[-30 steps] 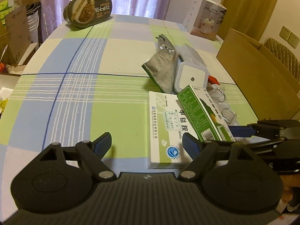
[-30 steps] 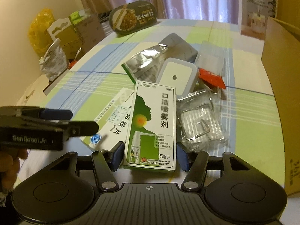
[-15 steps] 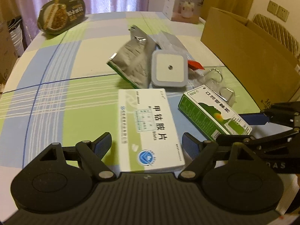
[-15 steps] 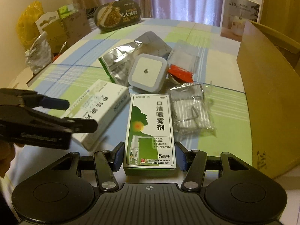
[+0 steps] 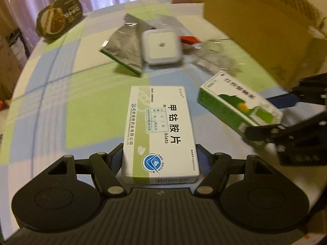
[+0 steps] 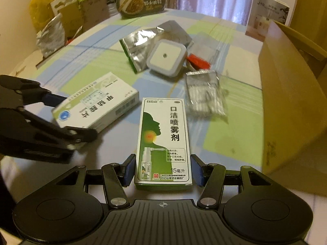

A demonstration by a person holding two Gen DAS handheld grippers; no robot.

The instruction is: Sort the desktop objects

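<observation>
Boxes (image 5: 160, 134) (image 6: 163, 140) in both grippers (image 5: 159, 164) (image 6: 163, 170), apparently.

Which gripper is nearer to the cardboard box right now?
The right gripper. Shut on the green spray box, it has the cardboard box close on its right. The left gripper, shut on the white tablet box, sits beyond it, farther away.

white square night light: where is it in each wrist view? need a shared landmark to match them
Left wrist: the white square night light sits upper centre, beyond the white tablet box.
Right wrist: the night light is upper centre, beyond the green spray box.
Shared landmark: the silver foil pouch, directly left of the light and touching it in both views.
</observation>
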